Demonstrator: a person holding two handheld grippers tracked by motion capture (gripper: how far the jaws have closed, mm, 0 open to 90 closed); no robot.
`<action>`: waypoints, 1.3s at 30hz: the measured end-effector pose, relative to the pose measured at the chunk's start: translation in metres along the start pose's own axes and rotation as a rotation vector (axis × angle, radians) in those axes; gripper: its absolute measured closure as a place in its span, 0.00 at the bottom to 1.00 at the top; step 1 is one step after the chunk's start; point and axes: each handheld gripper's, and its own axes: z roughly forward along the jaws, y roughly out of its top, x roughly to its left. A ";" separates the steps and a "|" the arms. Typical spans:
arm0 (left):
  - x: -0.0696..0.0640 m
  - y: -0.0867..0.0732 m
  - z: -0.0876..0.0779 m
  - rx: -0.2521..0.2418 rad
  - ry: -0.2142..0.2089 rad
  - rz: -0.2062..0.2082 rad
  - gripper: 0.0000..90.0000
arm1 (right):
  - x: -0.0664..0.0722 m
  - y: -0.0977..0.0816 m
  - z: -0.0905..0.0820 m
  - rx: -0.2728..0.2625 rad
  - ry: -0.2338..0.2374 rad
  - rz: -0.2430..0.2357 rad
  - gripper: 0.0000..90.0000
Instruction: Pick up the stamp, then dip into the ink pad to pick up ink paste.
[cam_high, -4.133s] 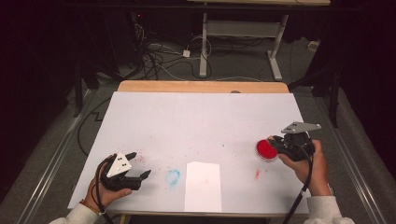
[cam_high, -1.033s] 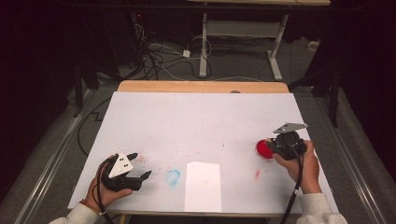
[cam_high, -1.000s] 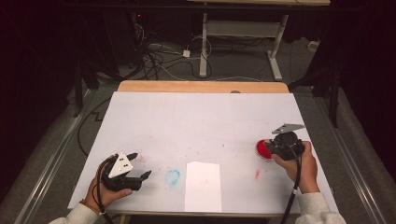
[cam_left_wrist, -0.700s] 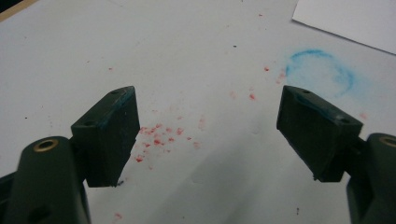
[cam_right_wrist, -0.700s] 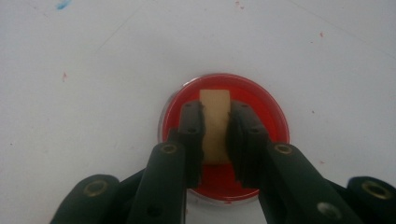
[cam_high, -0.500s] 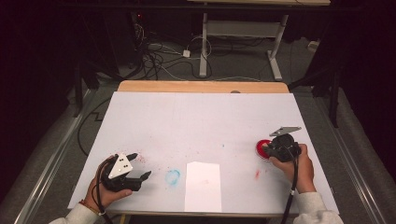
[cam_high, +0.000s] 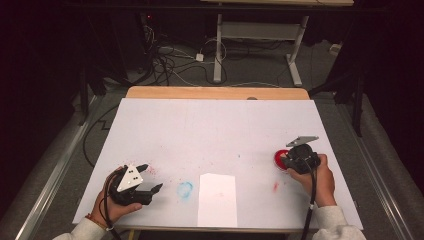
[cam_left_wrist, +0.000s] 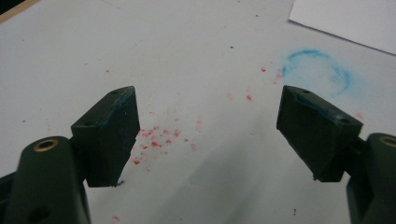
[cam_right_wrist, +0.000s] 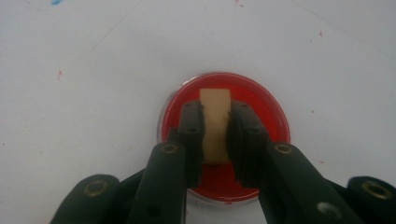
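Observation:
A round red dish with a clear rim sits on the white table at the right. My right gripper points down over it, shut on a tan block whose end lies against the red surface. In the high view this gripper covers the right part of the dish. My left gripper rests in the hand at the front left. Its jaws stand wide open with nothing between them.
A blank white sheet lies at the front middle, its corner also in the left gripper view. A blue smudged ring and red specks mark the table. A wooden strip edges the far side.
My right gripper with the tan block has shifted a little left and nearer, coming down over the red dish. The left gripper has stayed where it was.

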 end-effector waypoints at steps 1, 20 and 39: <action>0.000 0.000 0.000 0.000 -0.001 -0.001 0.23 | -0.001 0.000 0.000 0.000 0.001 0.002 0.85; 0.005 -0.005 -0.004 -0.017 0.002 -0.030 0.23 | -0.004 -0.004 0.001 -0.022 0.028 0.030 0.85; 0.005 -0.008 -0.005 -0.007 0.010 -0.035 0.23 | -0.005 -0.002 -0.005 -0.051 0.030 0.018 0.85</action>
